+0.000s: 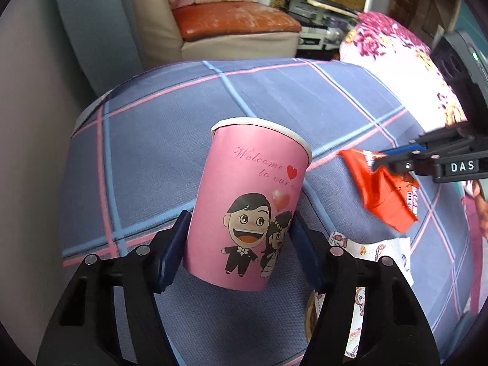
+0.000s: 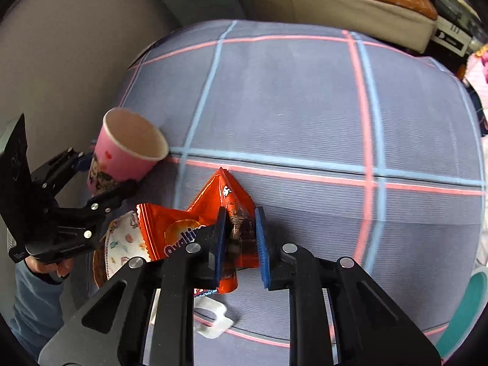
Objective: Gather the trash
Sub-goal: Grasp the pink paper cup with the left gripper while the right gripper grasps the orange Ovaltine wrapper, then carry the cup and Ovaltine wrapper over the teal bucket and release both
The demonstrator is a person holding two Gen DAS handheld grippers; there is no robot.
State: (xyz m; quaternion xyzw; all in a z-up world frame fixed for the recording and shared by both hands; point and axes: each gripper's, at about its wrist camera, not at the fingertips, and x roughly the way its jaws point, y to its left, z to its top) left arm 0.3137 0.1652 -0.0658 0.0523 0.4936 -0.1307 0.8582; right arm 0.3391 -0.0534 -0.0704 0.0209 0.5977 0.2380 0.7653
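- Pink paper cup with cartoon couple print sits between the left gripper's blue pads; jaws about half open, both pads against the cup wall, cup tilted with its open rim away from the wrist camera.
- From the right wrist view the same cup is at the left edge of the bedspread, mouth open and empty, left gripper clamped round its lower body.
- Grey-blue checked bedspread with pink and light-blue lines lies under everything.
- White printed mask or wrapper lies flat on the bedspread, just beside the cup and partly under the orange packet.
- Orange Ovaltine packet, crumpled, is pinched between the right gripper's blue pads; jaws nearly closed on the foil.
- Left wrist view shows the same packet hanging from the right gripper's tips, seemingly clear of the fabric.
- Small white plastic piece lies on the bedspread under the right gripper.
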